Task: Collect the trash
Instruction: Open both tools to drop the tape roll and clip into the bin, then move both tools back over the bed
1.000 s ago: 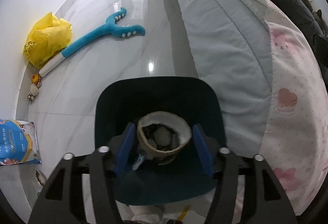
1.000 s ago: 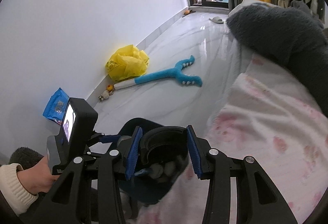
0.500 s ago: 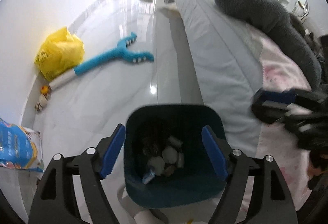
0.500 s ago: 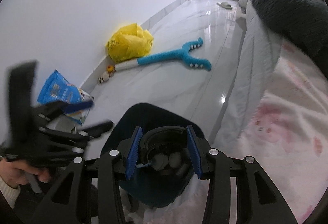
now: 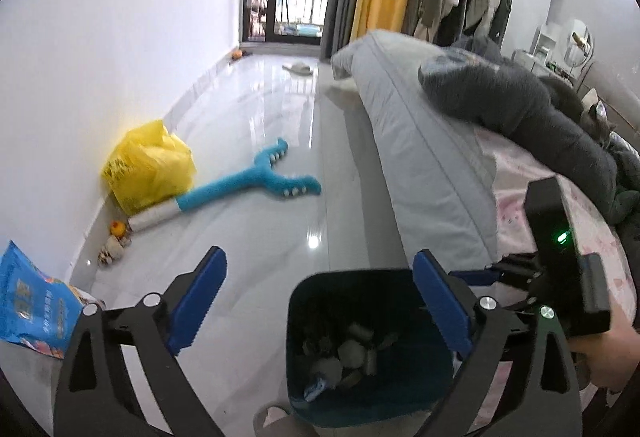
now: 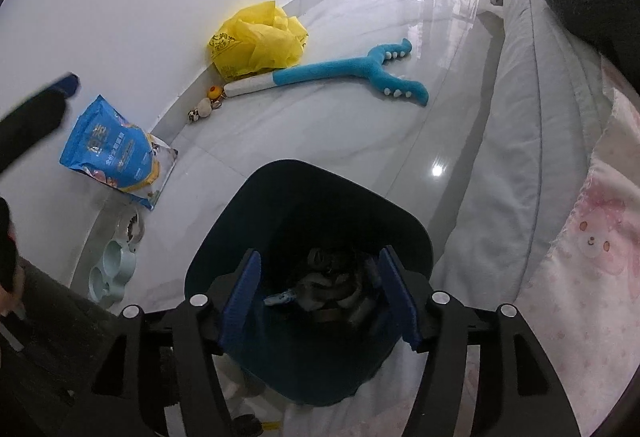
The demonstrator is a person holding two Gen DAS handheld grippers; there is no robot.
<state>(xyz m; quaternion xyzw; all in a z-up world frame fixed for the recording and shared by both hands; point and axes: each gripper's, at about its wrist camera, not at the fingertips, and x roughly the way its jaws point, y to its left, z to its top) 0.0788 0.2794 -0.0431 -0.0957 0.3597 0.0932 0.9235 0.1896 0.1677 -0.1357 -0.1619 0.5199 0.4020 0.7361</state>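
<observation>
**While hanging over the bin, opening both sets of jaws**

While hovering above the floor [image 5: 260, 277], spreading the left gripper [image 5: 318, 261] close to its widest and opening further, with nothing between the blue pads. Looking down past them at the dark teal bin [image 5: 360, 273], which is standing upright just beside the bed [image 5: 420, 165].

Holding the right gripper [image 6: 319, 255] steeply downward, with its fingers dipping into the bin's mouth. Opening these jaws too, to a middling width, and gripping nothing. Keeping the pads apart from the rubbish below.

Finding the trash [image 6: 328, 285] heaped at the bottom of the bin: pale crumpled lumps, dark scraps and a bit of blue wrapper. Not being able to tell the single pieces apart in the shadow.

Catching, at the right edge of the left wrist view, the body of the right gripper with a green light glowing, and a hand [image 5: 612, 361] clasping its grip.

Passing over the rest of the room:
- noting a yellow bag [image 5: 148, 165] slumping against the wall
- noting a blue forked plush toy [image 5: 248, 185] lying on the tiles, its white handle end just beside the bag
- noting a blue pouch [image 5: 32, 305] leaning at the wall
- spotting a pale feeding dish [image 6: 114, 265] near the pouch
- noting a grey blanket [image 5: 520, 117] sprawling over the bed
- glimpsing a slipper [image 5: 298, 68] near the far door
</observation>
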